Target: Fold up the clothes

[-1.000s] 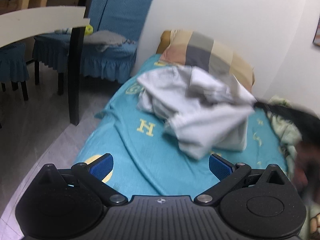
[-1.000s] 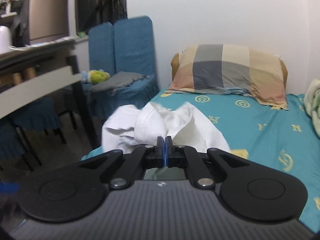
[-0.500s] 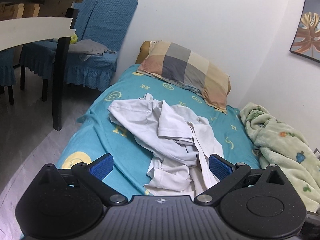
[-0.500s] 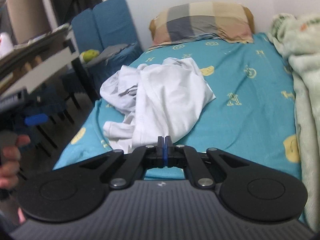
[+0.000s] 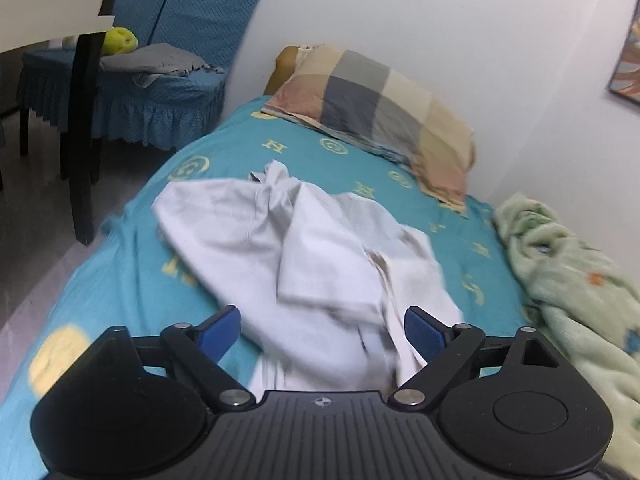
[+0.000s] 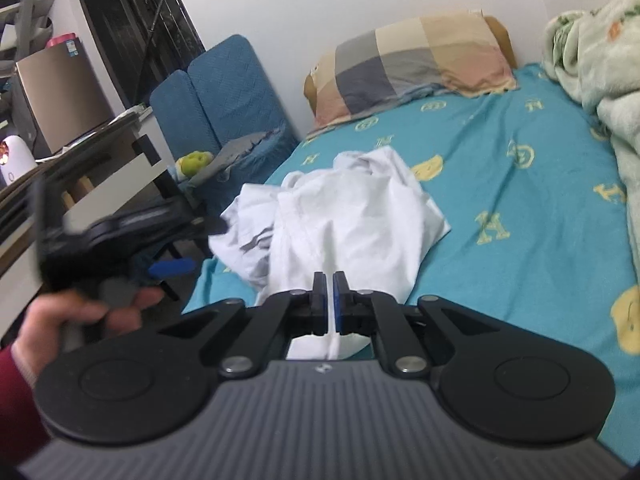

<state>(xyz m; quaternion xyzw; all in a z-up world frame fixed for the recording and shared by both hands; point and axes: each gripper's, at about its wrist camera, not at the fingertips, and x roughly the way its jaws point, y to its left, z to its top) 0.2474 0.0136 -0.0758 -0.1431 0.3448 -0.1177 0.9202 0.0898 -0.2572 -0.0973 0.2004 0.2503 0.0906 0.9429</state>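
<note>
While the white garment [image 5: 320,248] lies crumpled in a loose heap on the teal bedsheet [image 5: 132,276], nothing about it reads as folded: layers overlap at odd angles and a twisted bunch sticks up toward 12 o'clock of the pile. In the left wrist view the left gripper [image 5: 322,330] stands with its blue pads wide apart, the near edge of the cloth running between them at 6 o'clock, though whether either pad touches fabric cannot be told. In the right wrist view the right gripper [image 6: 330,300] has its pads drawn almost together with a thin slit between; white cloth shows behind and below that slit, but it is not clear that any is pinched. The work looks to be at the spreading stage, and the next move would call for finding a hem or corner and pulling the garment flat. The person's left hand [image 6: 76,320], in a dark red sleeve, holds its tool at 9 o'clock of the right view, low and tilted toward the heap. A checked pillow [image 5: 380,108] lies at 12 o'clock, a green blanket [image 5: 568,280] at 3 o'clock.
</note>
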